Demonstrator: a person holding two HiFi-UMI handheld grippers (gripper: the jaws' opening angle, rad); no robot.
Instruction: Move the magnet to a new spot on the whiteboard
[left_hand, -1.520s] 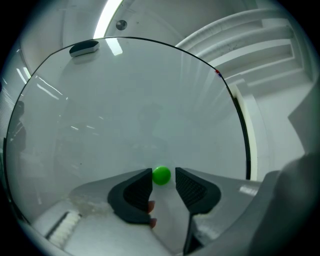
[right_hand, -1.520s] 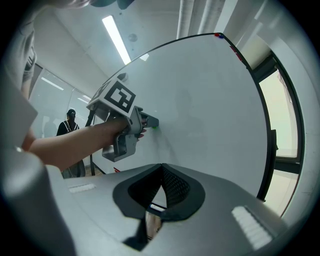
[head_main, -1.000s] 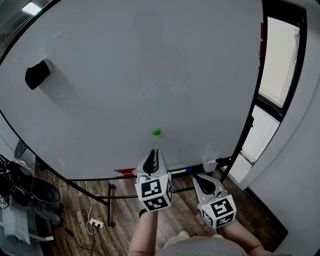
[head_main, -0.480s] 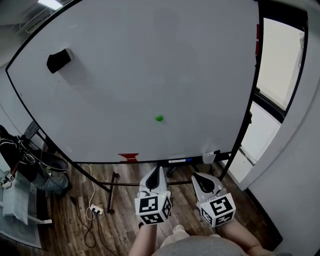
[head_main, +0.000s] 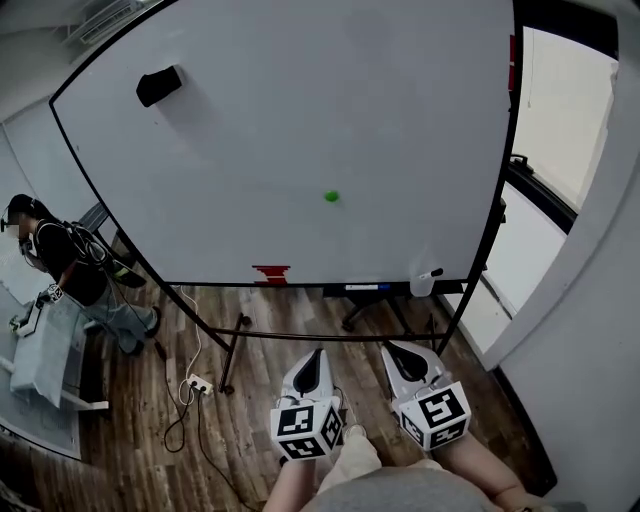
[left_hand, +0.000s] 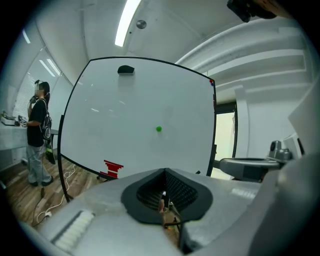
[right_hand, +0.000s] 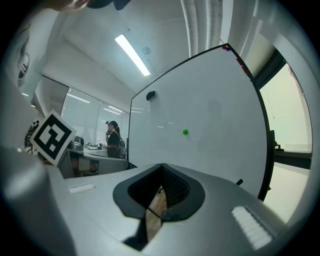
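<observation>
Head view: magnet (head_main: 331, 196) on whiteboard (head_main: 300, 110), well apart from left tool (head_main: 312, 356), right tool (head_main: 396, 350); both closed, empty.

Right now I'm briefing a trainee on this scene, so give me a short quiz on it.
1. True or false: the left gripper grips the magnet.
2. In the head view, where on the whiteboard is the eraser? A) upper left B) lower right C) centre
3. What colour is the magnet?
Key: 1 false, the gripper is shut and empty, far from the board; 2 A; 3 green.
</observation>
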